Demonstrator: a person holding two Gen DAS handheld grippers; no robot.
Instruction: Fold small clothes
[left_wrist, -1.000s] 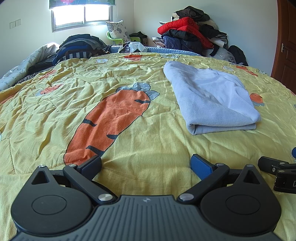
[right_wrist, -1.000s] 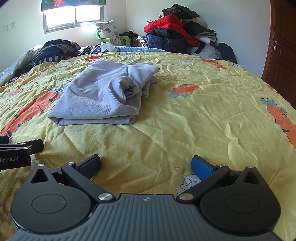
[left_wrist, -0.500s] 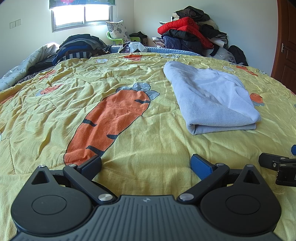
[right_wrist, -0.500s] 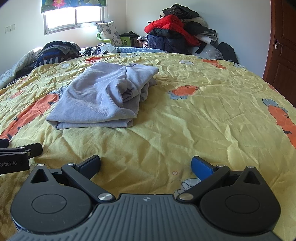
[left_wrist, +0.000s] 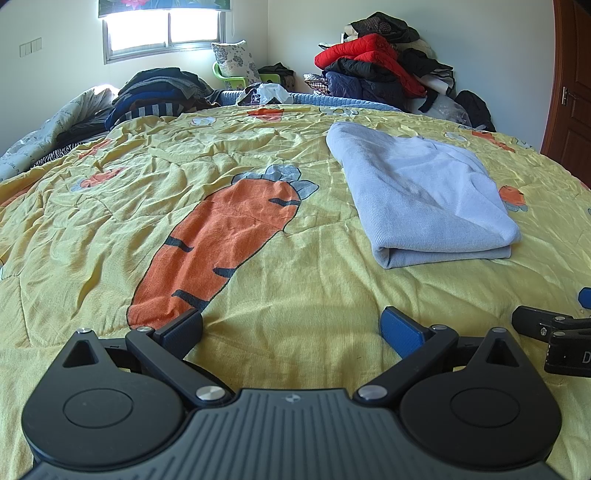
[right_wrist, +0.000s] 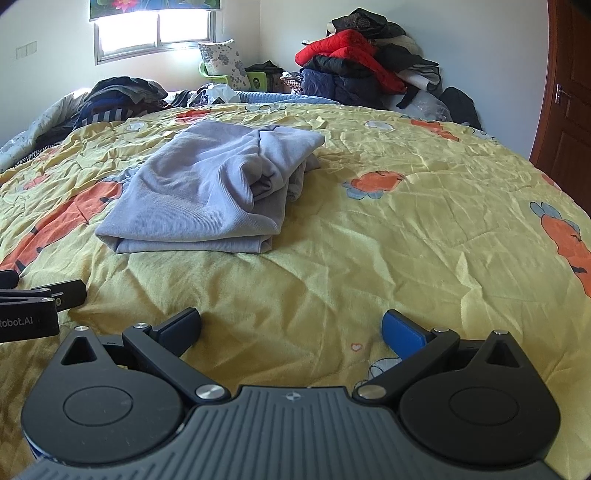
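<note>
**Mei:** Sweater (left_wrist: 424, 192), pale blue-grey, lies folded on the yellow carrot-print quilt (left_wrist: 184, 155) of the bed, ahead of both claws and touched by neither. From the left wrist view it looks like a neat rectangle with a rounded fold facing us.

**Tom:** And the claws?

**Mei:** The left claw (left_wrist: 291, 325) has its jaws spread wide with nothing between them, low over the quilt. The right claw (right_wrist: 291, 325) is the same: spread, empty, near the quilt. Each shows at the edge of the other's view, so they sit side by side.

**Tom:** So is the fold finished?

**Mei:** Nearly, I'd judge. The right wrist view shows the right-hand side bunched, with layers spilling out unevenly. To finish well, I'd bring the right claw to that loose edge, pinch only the top layers, tuck them flush with the near hem, and let the left claw press the flat side so the stack doesn't slide. Soft knit drags easily on a wrinkled quilt, so lift, don't push.

**Tom:** What can't you make out?

**Mei:** Whether the sleeves are tucked inside; the bunched part hides them. The far edge is foreshortened by the lens. I can't tell if the claws touch the quilt. The clothes heap (right_wrist: 354, 70) against the back wall and the dark pile (left_wrist: 159, 92) at the head of the bed are too jumbled to pick out single garments.
</note>
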